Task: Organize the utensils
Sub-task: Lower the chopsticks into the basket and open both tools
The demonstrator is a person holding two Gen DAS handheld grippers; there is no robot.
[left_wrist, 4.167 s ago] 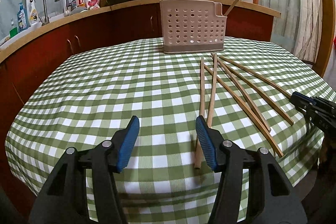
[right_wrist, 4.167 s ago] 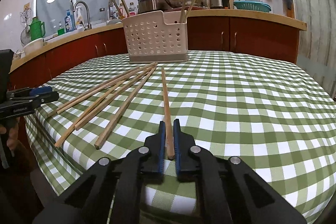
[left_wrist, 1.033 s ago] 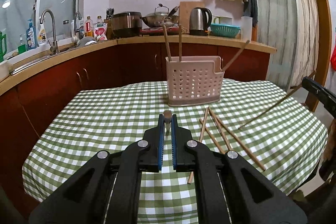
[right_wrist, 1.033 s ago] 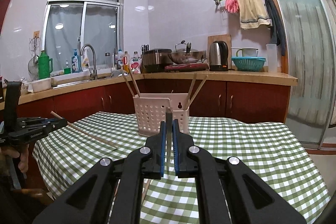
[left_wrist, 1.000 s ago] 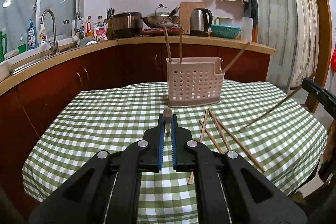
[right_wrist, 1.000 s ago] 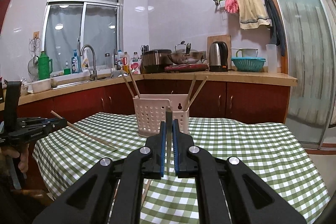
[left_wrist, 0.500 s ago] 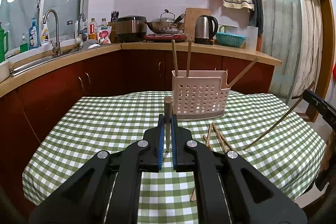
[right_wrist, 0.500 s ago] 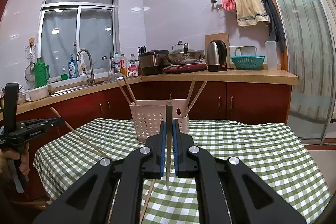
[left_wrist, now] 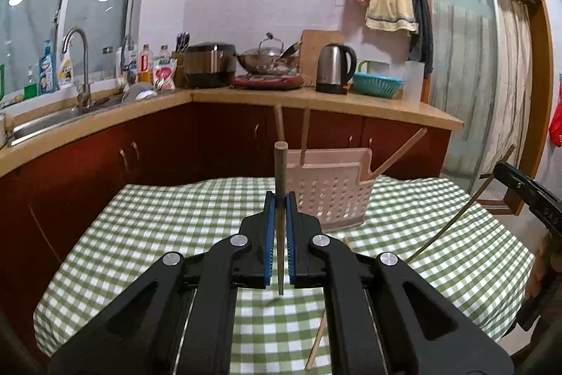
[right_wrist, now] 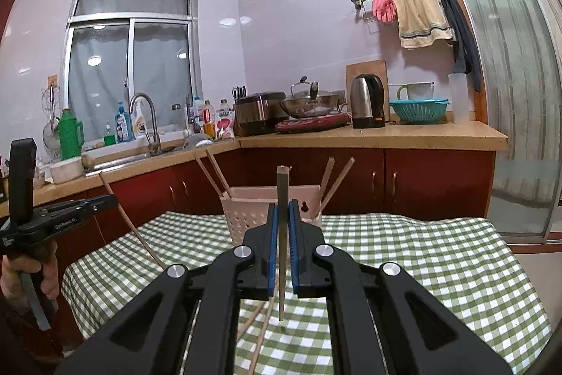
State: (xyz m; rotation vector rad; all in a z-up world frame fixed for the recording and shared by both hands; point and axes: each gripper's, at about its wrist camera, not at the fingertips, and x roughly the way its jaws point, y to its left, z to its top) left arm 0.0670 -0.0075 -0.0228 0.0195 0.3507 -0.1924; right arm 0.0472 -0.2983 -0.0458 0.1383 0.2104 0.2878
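Observation:
My left gripper [left_wrist: 280,199] is shut on a wooden chopstick [left_wrist: 280,171], held upright with its tip down, above the checked table. My right gripper [right_wrist: 283,209] is shut on another chopstick [right_wrist: 282,188], also held upright. The pink perforated utensil holder [left_wrist: 330,199] stands on the far side of the table with several chopsticks leaning in it; it also shows in the right wrist view [right_wrist: 242,209]. Loose chopsticks [left_wrist: 318,340] lie on the cloth below the grippers. Each gripper shows in the other's view, the right one [left_wrist: 527,195] and the left one [right_wrist: 59,213].
The table carries a green and white checked cloth [left_wrist: 175,220]. Behind it runs a wooden counter [left_wrist: 351,101] on red cabinets with a kettle [left_wrist: 333,64], a wok, a rice cooker and a sink [left_wrist: 52,122]. A glass door [right_wrist: 527,94] is at the right.
Both grippers have risen higher over the table with their chopsticks, and each chopstick now stands more upright with more of its length showing below the jaws.

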